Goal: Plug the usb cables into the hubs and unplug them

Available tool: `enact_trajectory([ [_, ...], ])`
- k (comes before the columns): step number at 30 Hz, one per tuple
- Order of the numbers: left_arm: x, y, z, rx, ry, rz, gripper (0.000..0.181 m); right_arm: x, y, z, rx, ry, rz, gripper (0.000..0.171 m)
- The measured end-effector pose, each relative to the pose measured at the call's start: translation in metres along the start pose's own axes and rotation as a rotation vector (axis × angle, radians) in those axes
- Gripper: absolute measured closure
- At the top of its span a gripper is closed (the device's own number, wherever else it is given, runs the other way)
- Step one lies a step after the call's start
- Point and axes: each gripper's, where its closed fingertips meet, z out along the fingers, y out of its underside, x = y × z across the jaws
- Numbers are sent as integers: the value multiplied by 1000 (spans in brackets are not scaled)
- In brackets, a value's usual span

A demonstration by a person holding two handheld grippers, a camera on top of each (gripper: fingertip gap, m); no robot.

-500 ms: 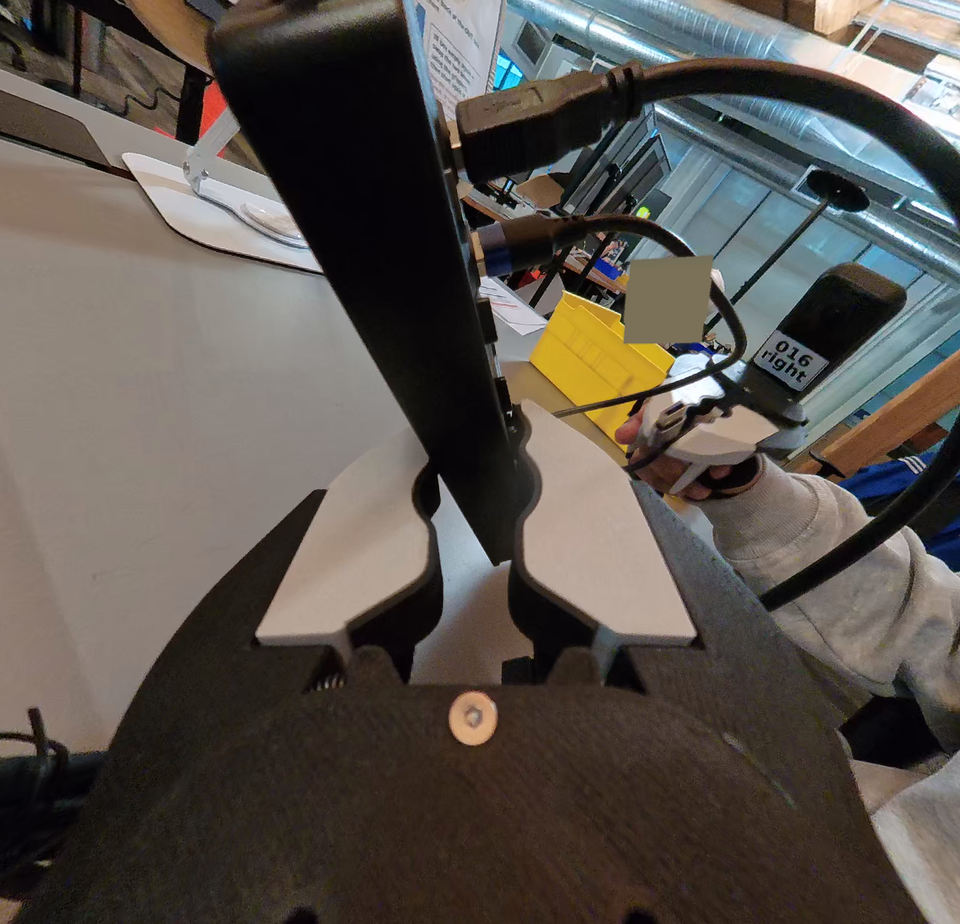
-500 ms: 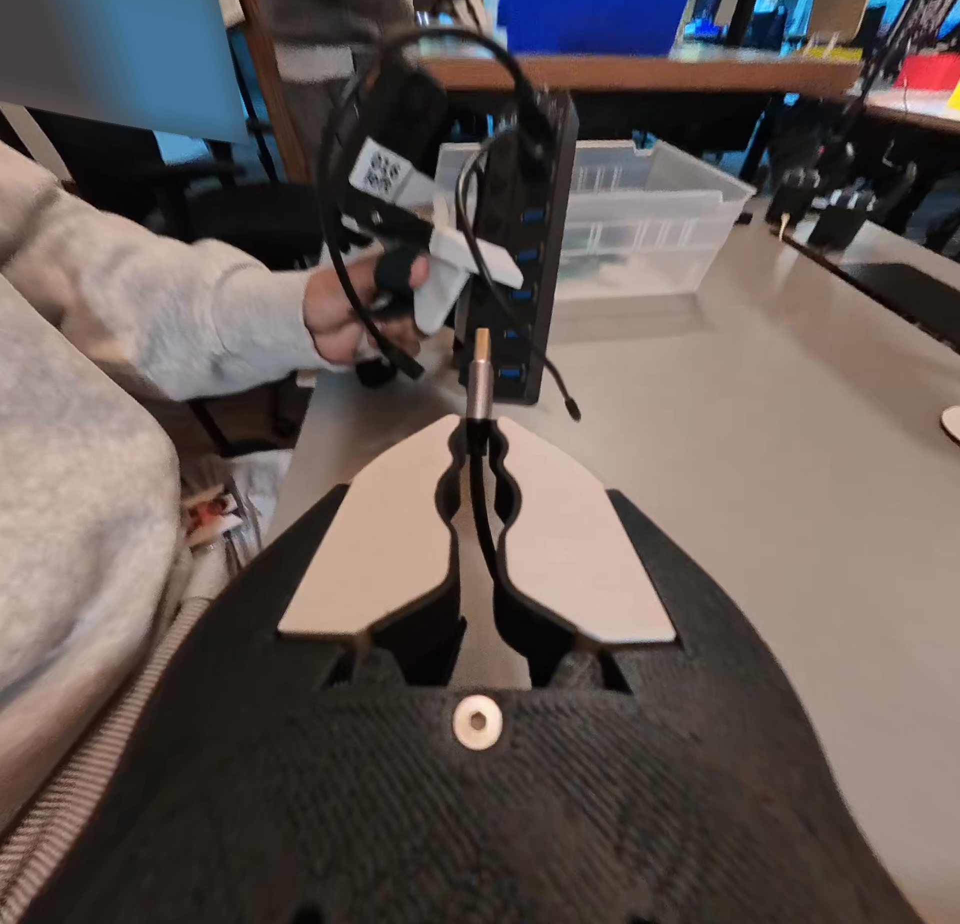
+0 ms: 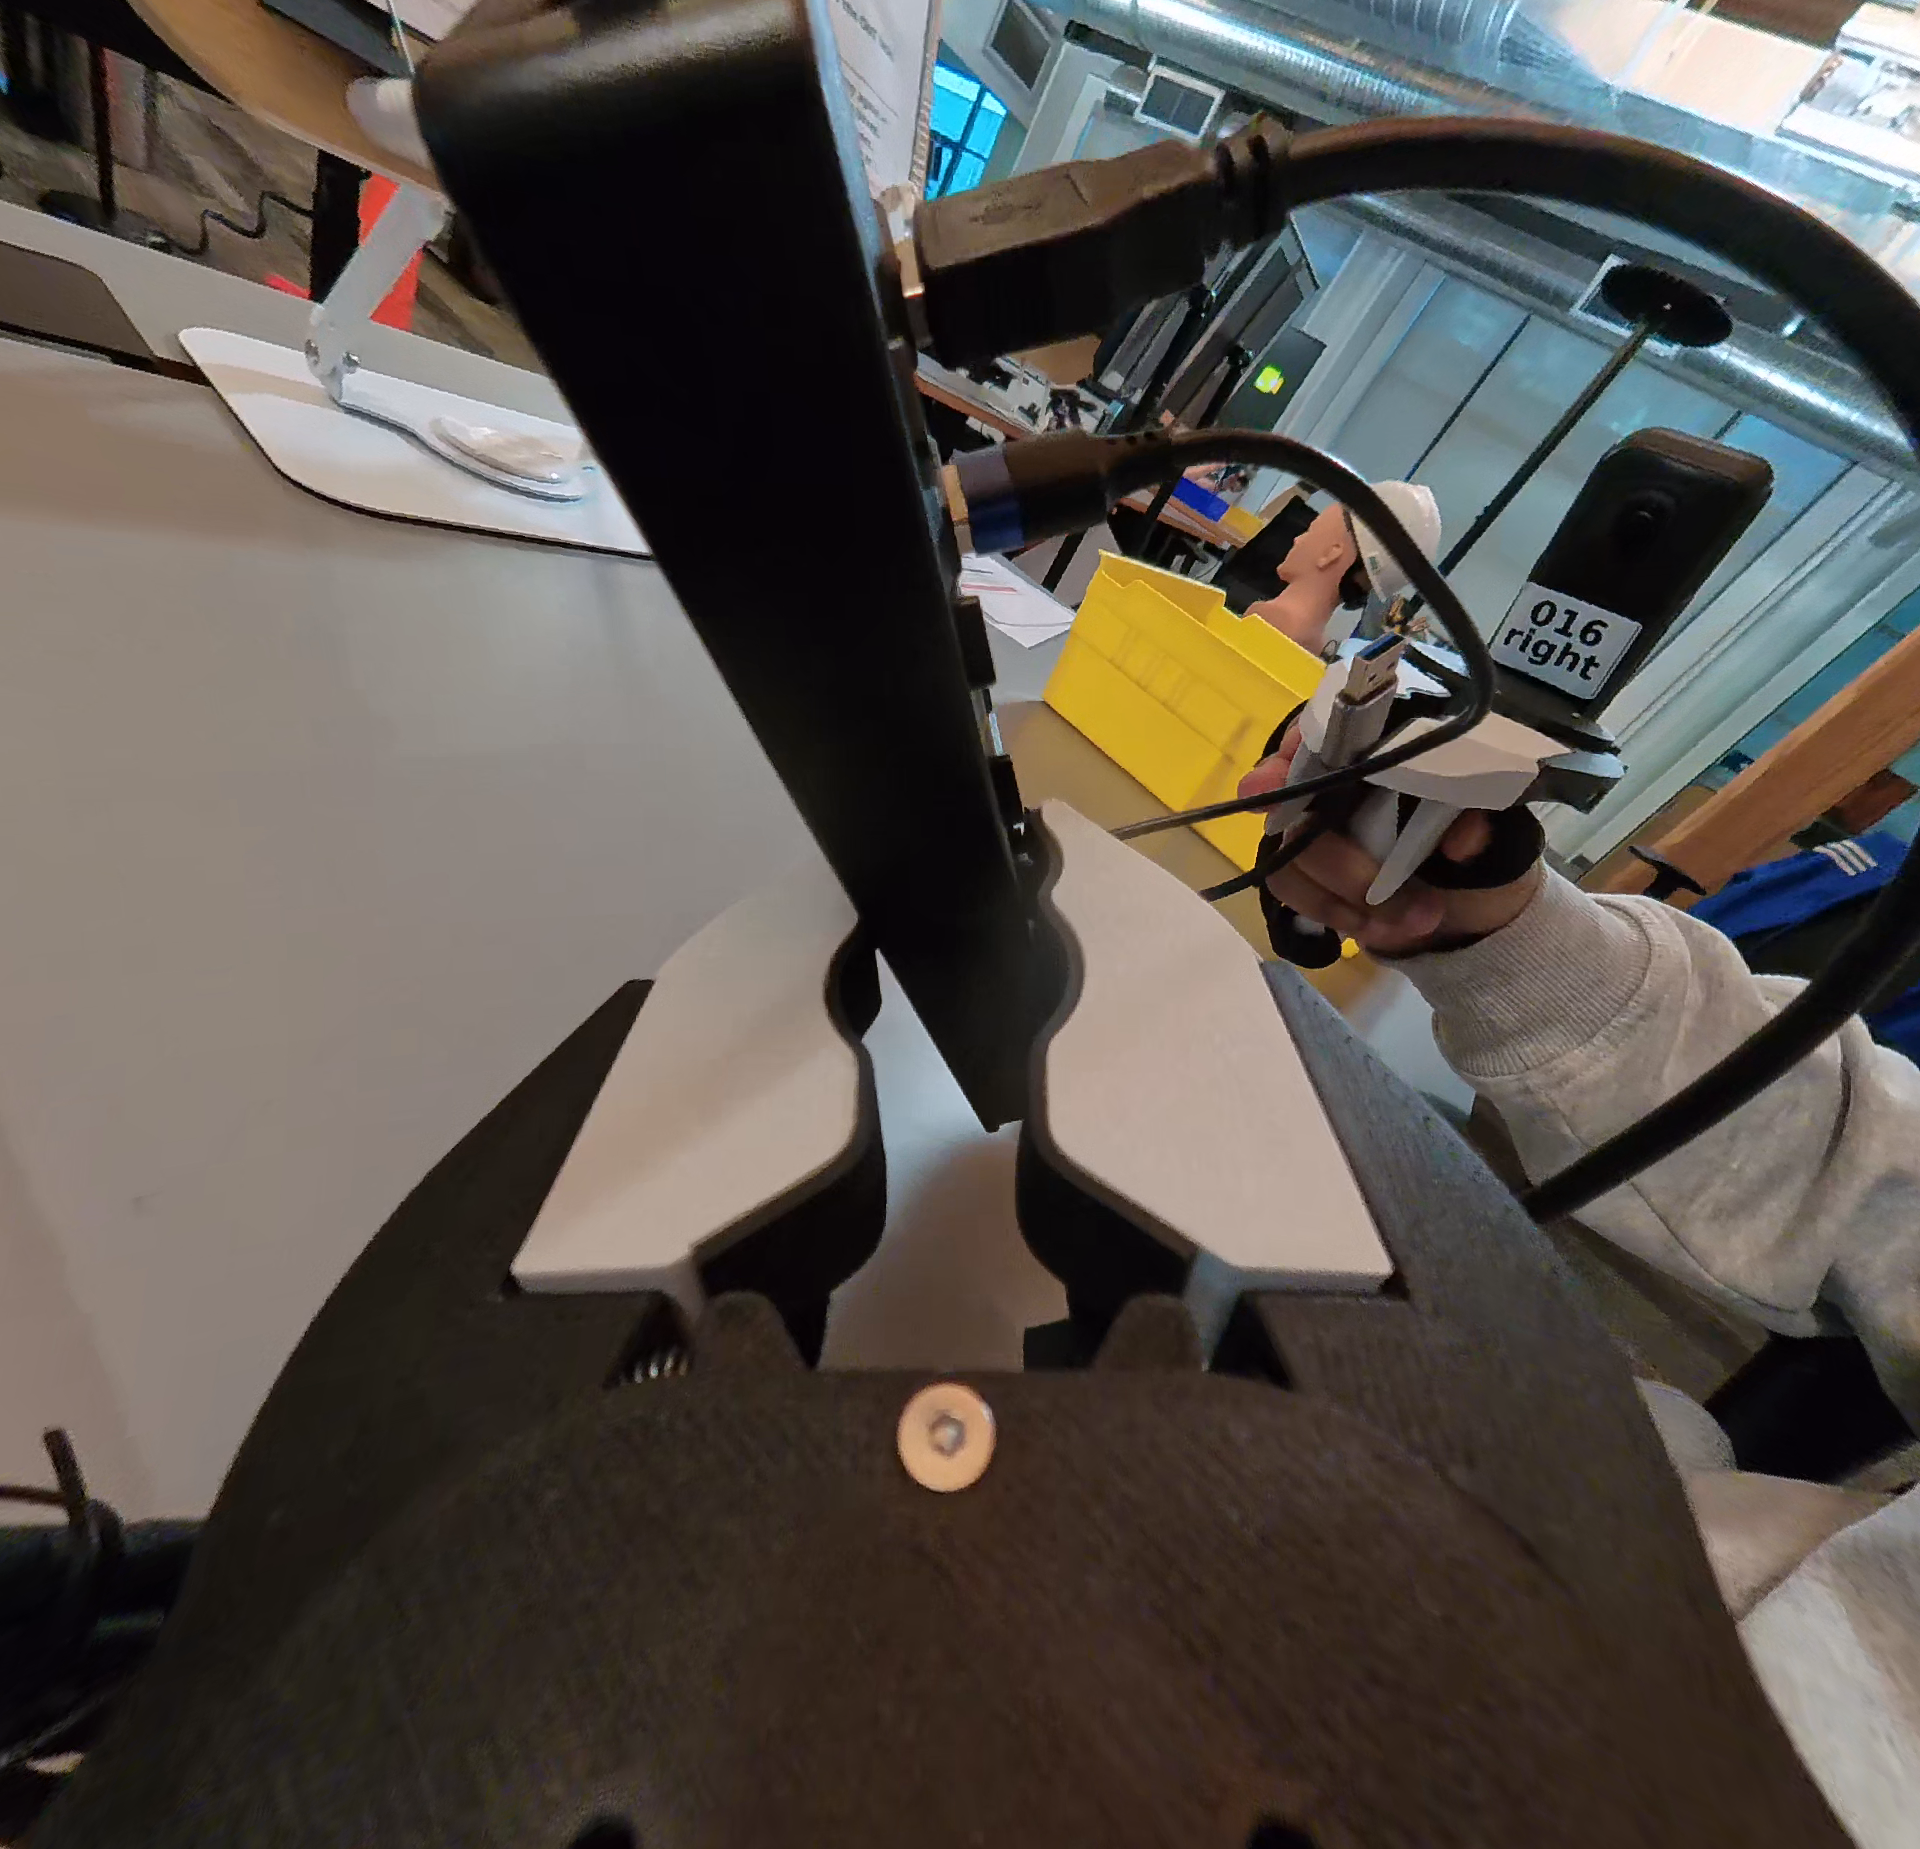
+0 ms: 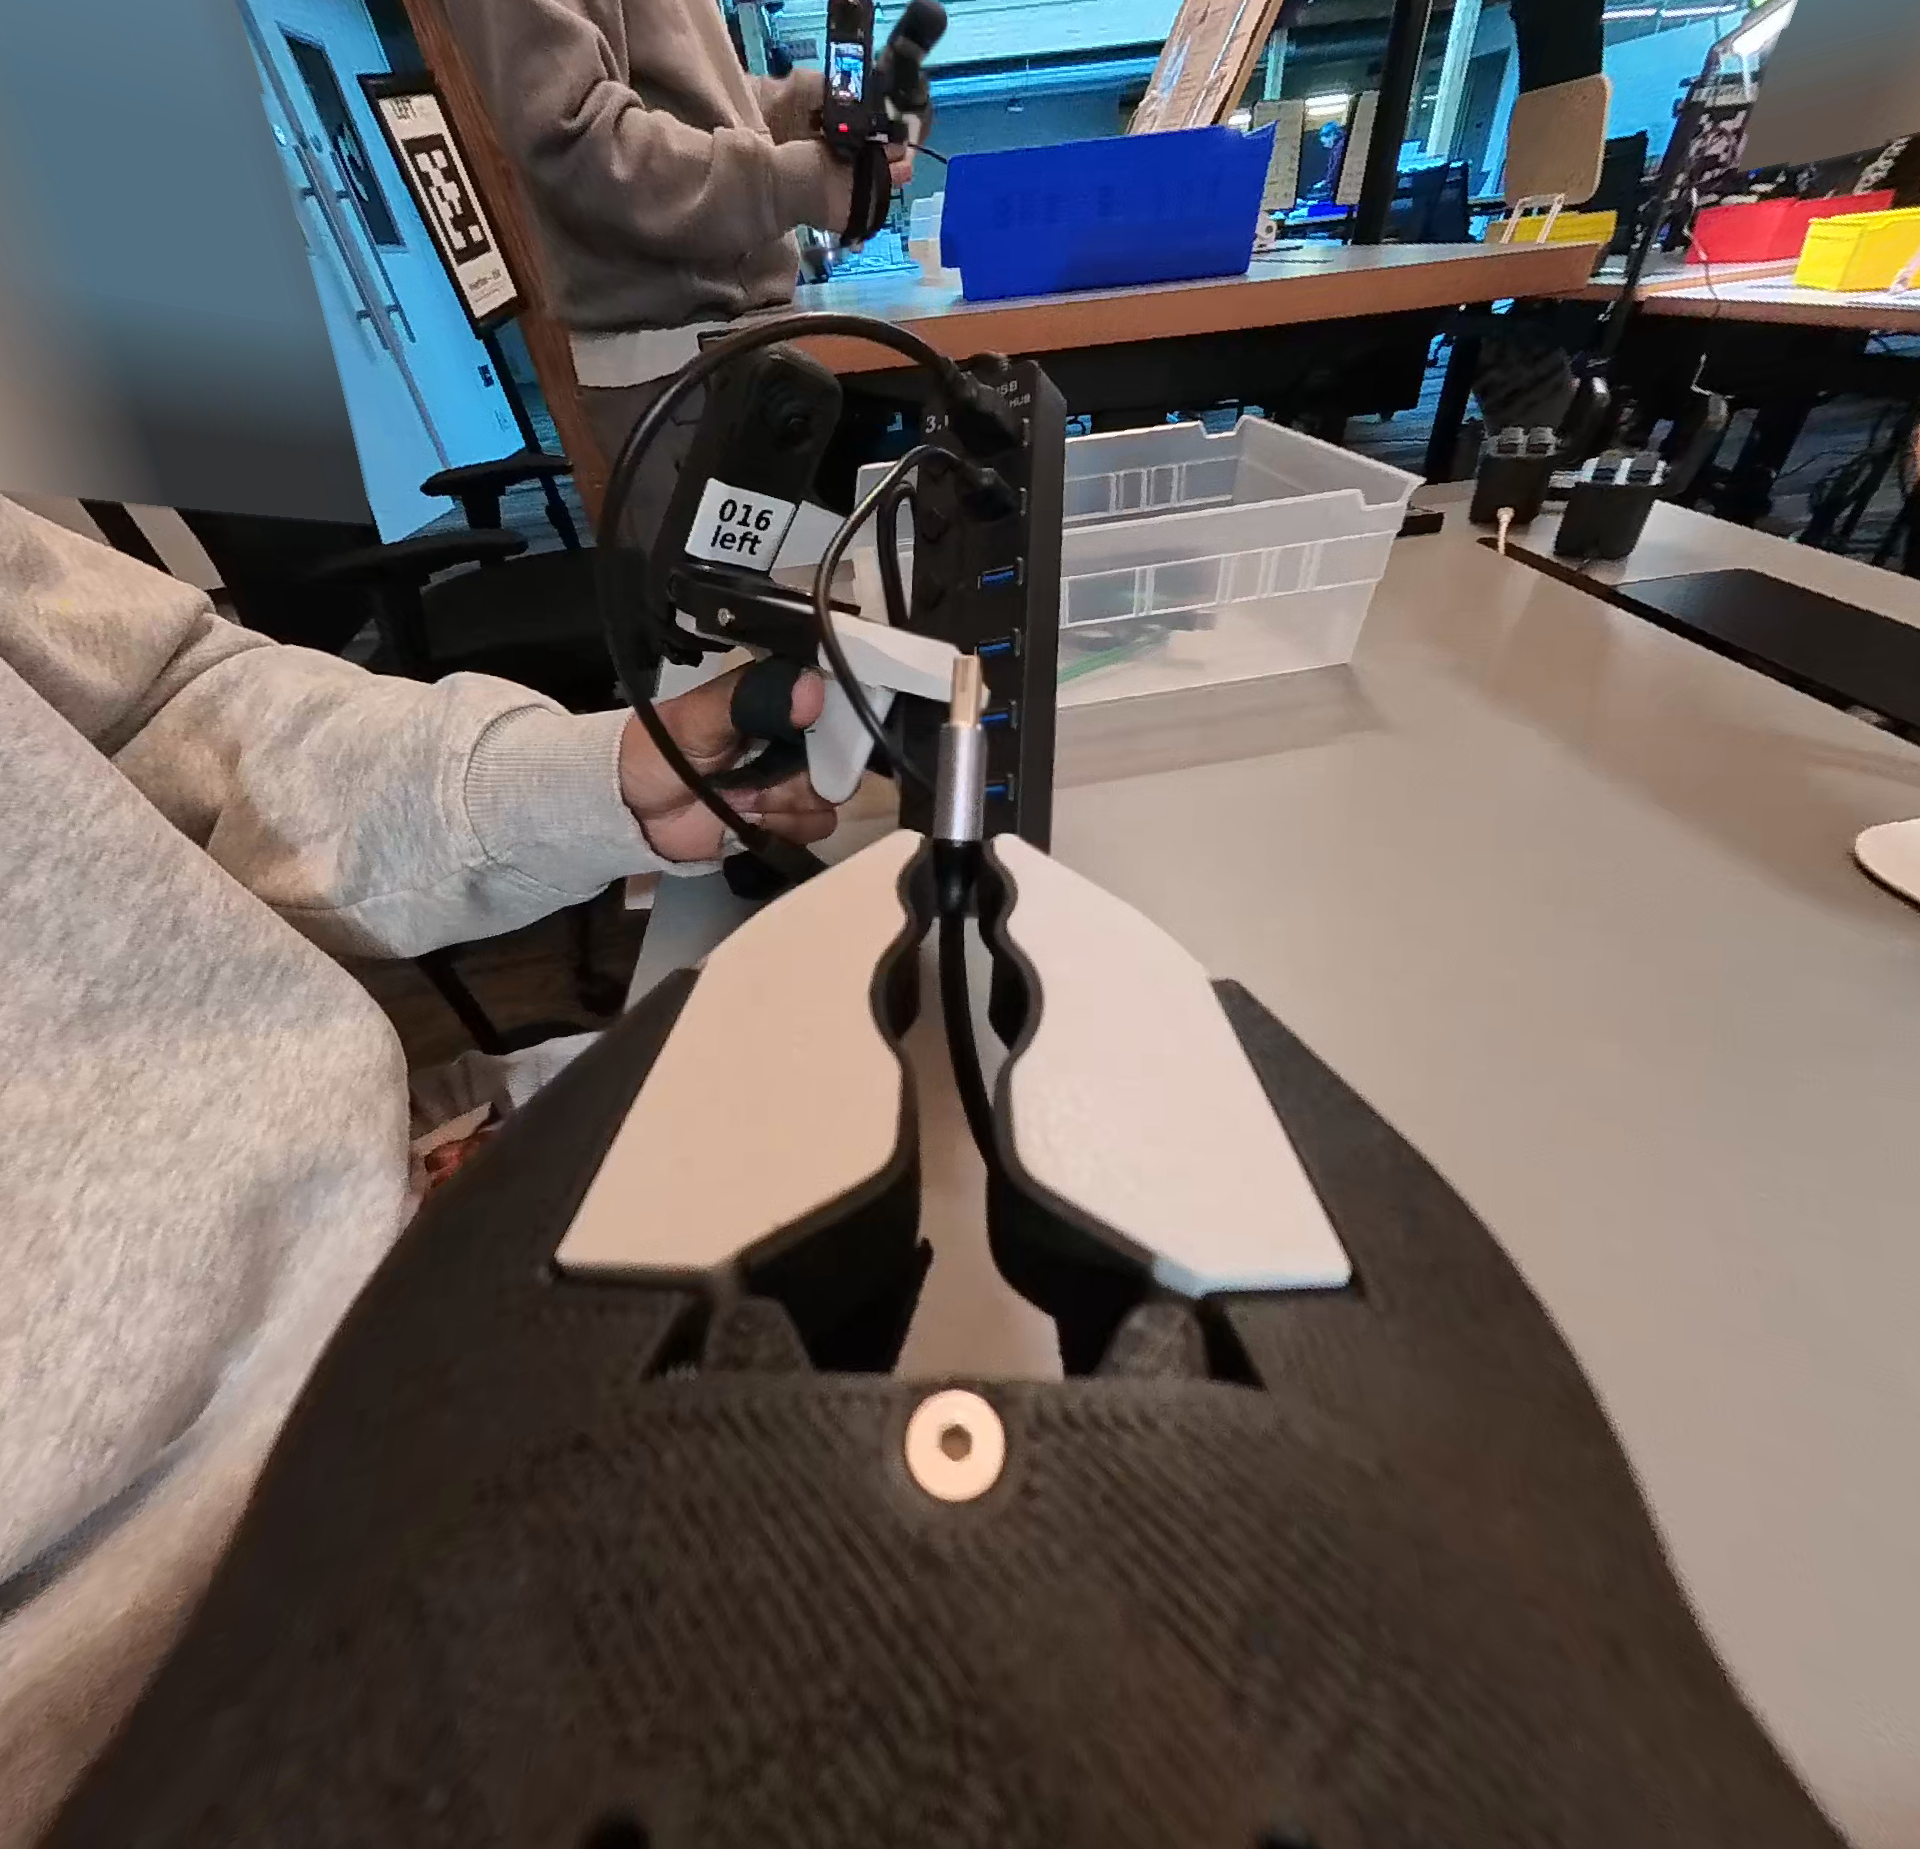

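My left gripper (image 3: 951, 900) is shut on the lower end of a tall black USB hub (image 3: 717, 469) and holds it upright over the grey table. The hub also shows in the right wrist view (image 4: 1023, 594), with blue ports down its face. Two black cables are plugged into its upper ports: a thick one (image 3: 1049, 251) and a thin one with a blue ring (image 3: 1013, 511). My right gripper (image 4: 956, 849) is shut on a silver USB plug (image 4: 961, 750) that points up toward the hub's lower ports, a short way off. The right gripper also shows in the left wrist view (image 3: 1340, 750).
A clear plastic bin (image 4: 1236, 542) stands behind the hub. A yellow bin (image 3: 1164, 687) sits beyond the hub in the left wrist view. A white monitor stand base (image 3: 416, 438) lies on the table at the back. Another person (image 4: 644, 137) stands behind the table.
My right gripper has drawn back a little from the hub with the silver plug and tilted up. The left gripper still holds the hub, which leans slightly differently.
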Motion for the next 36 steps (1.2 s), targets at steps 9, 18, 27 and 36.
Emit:
enact_trajectory([
  [9, 11, 5, 4, -33, 9, 110, 154, -10, -4, 5, 24, -49, 22, 163],
  [18, 24, 6, 6, -34, 18, 263, 154, -25, -11, 7, 56, -139, 63, 163],
  [27, 32, 9, 8, -48, 7, 406, 155, -44, -8, 23, 19, -301, 367, 163],
  [36, 31, 22, 13, -116, -24, 510, 156, -33, -5, 40, 109, -419, 997, 163],
])
